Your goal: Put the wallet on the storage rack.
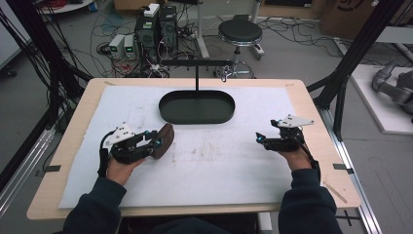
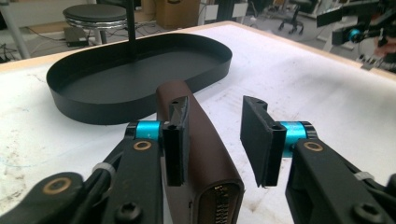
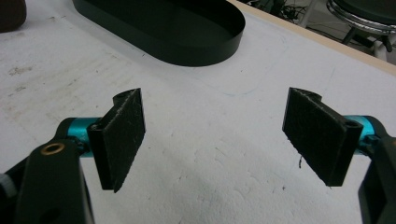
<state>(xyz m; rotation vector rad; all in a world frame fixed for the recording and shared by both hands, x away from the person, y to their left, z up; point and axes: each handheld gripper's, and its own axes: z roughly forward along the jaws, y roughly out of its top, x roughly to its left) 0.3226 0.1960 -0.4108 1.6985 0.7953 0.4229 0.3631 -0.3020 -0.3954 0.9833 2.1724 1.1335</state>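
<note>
Brown case (image 2: 205, 154) stands on edge on the mat near the tray (image 2: 70, 88), between the left gripper (image 2: 217, 135)'s parted jaws; unsupported, it may tip. Right gripper (image 3: 212, 135) is spread, empty.

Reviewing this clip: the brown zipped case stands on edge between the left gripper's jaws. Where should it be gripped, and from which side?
Grip the brown case across its two broad flat faces, near mid-length, coming from the zipper end as the left gripper does. It stands on its narrow edge, so the flat sides face the pads. One pad lies against it; the other stands apart, so it probably is not clamped now.
</note>
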